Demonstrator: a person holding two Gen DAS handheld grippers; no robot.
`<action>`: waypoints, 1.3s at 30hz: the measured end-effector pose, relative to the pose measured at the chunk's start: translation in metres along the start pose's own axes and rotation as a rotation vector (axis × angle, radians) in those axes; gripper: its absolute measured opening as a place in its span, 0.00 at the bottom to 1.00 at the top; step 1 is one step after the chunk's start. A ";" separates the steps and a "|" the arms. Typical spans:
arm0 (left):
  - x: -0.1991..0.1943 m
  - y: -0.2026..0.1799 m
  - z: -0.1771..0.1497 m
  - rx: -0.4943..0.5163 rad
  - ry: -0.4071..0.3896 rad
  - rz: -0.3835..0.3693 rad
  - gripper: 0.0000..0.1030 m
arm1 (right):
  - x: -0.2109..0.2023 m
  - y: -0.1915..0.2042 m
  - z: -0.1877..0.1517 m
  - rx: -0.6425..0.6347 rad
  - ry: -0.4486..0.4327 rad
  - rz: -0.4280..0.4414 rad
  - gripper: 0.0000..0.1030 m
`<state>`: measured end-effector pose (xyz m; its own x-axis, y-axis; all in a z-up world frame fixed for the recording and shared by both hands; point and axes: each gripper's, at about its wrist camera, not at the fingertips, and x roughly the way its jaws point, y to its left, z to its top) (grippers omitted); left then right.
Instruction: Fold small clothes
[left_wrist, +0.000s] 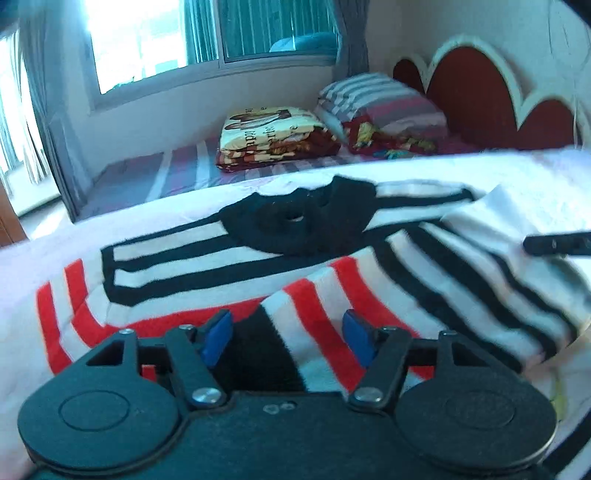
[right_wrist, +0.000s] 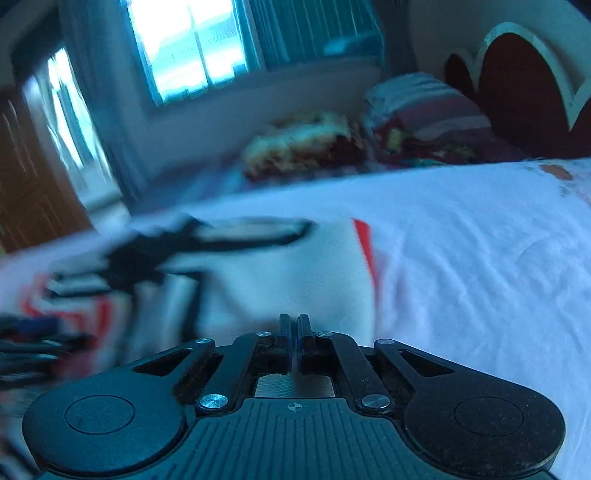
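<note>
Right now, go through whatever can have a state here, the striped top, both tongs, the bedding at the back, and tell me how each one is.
Striped top: partly folded on the white sheet, one side turned in over the front.
Left tongs: open over the top's hem, pads not pressing cloth.
Right tongs: shut, nothing visibly between them.
Patterned blanket: folded, lying on the bed.
Striped pillow: resting by the headboard.
</note>
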<state>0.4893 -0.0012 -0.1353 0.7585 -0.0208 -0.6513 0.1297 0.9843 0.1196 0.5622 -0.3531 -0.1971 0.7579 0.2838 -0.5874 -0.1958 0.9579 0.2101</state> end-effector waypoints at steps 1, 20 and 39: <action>0.000 0.002 -0.001 -0.004 -0.002 0.014 0.71 | 0.004 -0.008 0.003 0.033 -0.008 0.003 0.00; -0.004 -0.008 0.015 -0.075 0.001 0.063 0.61 | 0.034 -0.021 0.037 -0.100 0.029 -0.062 0.00; 0.007 -0.027 0.015 -0.132 0.020 0.083 0.70 | 0.034 0.021 0.018 -0.191 0.024 -0.003 0.00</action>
<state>0.5007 -0.0308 -0.1313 0.7498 0.0640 -0.6585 -0.0188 0.9970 0.0755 0.5952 -0.3235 -0.1988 0.7439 0.2800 -0.6068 -0.3101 0.9490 0.0578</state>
